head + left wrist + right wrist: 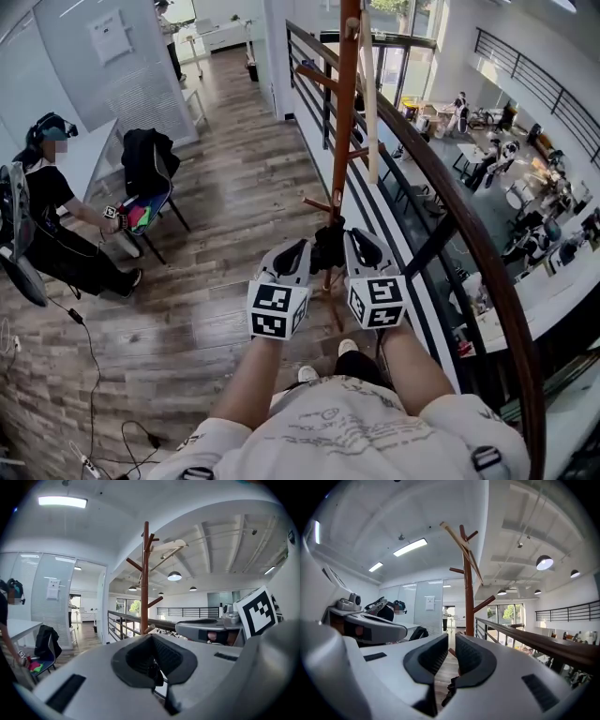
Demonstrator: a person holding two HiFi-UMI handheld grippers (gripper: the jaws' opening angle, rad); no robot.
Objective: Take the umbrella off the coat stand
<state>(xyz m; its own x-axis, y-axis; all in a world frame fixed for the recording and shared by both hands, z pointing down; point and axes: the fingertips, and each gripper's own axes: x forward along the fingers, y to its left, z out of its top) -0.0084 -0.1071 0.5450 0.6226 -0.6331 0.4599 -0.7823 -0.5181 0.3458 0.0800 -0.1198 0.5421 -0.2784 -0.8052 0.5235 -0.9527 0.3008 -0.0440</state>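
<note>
Two hand-held grippers, the left gripper (pixel 291 255) and the right gripper (pixel 362 244), sit side by side close to the reddish-brown wooden coat stand (pixel 345 112). Their cubes carry only square black-and-white markers. The print on the white paper sheet (pixel 110 36) on the glass partition is too small to read. The slim beige furled umbrella (pixel 369 94) hangs slanted from the stand's upper pegs, close beside the pole. The left jaws are pressed together on nothing; the right jaws stand a narrow slit apart, empty.
</note>
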